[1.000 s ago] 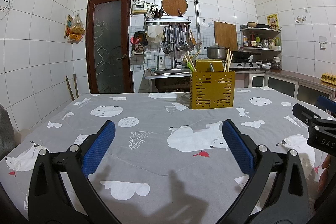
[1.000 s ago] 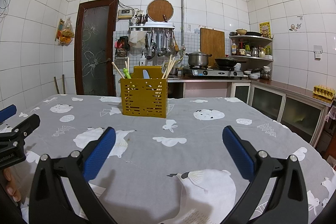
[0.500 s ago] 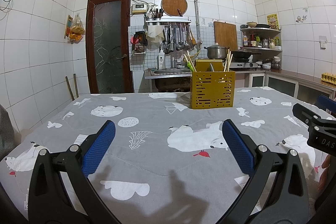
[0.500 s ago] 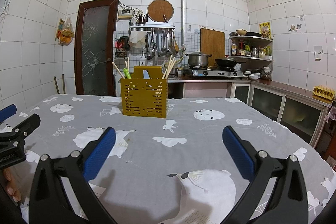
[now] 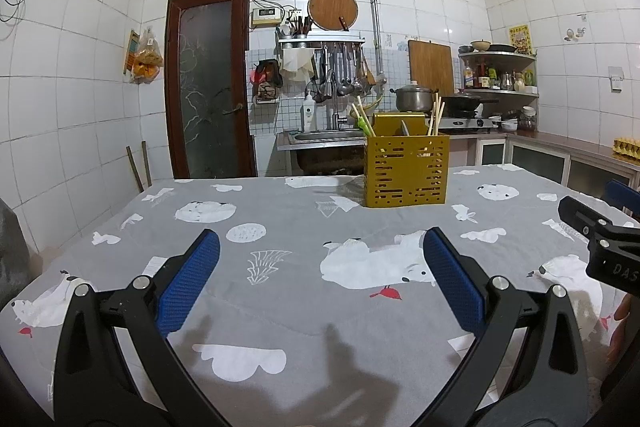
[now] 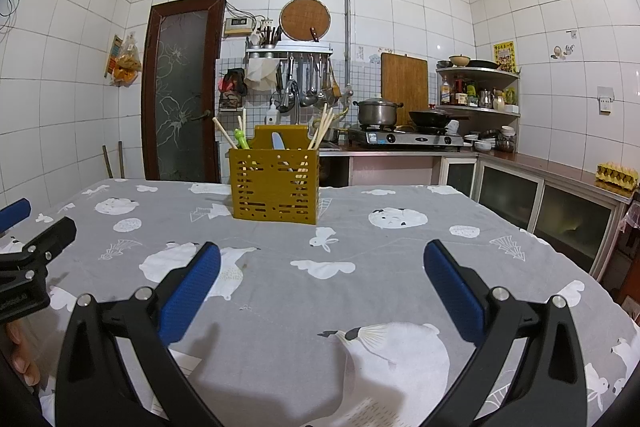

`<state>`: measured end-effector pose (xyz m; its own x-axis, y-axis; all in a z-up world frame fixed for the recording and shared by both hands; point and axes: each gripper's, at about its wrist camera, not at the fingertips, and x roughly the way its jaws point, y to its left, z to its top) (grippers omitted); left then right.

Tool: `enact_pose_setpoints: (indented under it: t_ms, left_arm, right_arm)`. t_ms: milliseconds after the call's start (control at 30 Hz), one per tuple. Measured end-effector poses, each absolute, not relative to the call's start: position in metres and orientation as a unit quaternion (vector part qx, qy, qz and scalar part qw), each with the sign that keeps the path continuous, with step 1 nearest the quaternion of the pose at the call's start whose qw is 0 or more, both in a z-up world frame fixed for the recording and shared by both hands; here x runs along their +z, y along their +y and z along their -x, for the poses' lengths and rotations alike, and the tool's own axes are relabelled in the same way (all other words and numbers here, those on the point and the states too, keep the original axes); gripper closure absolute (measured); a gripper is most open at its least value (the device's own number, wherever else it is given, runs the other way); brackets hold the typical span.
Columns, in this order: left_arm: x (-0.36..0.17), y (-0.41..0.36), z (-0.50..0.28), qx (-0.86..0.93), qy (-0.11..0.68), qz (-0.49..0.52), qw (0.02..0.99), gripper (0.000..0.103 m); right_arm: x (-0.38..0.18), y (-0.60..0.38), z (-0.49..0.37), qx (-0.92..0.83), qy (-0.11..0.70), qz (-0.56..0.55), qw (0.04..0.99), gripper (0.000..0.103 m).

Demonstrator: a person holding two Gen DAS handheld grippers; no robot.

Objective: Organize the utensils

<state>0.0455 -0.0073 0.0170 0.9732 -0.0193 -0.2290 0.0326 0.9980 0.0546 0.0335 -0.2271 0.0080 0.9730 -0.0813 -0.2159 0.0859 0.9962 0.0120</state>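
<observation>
no change seen vs 0.5 s ago | left gripper (image 5: 321, 281) jaws spread, nothing held | right gripper (image 6: 322, 283) likewise | utensil holder (image 6: 274, 185) upright mid-table (image 6: 400, 267), chopsticks (image 6: 322, 127) inside

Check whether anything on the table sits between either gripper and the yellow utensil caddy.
Nothing visible does. Only bare patterned tablecloth lies between the open right gripper and the yellow caddy, and likewise ahead of the open left gripper.

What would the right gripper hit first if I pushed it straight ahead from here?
Probably nothing close: the open right gripper points over bare tablecloth. The yellow utensil caddy sits slightly left of its line, so it may clip or just miss that; depth is unclear.
</observation>
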Motion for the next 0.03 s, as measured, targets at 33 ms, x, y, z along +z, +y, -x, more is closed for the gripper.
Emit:
enact_pose_setpoints:
  t_ms: [33]
  left_arm:
    - [0.0167, -0.0075, -0.0456, -0.013, 0.115, -0.03, 0.993, 0.005]
  right_arm:
    - [0.0078, -0.2268, -0.0336, -0.042, 0.108, -0.011, 0.993, 0.004]
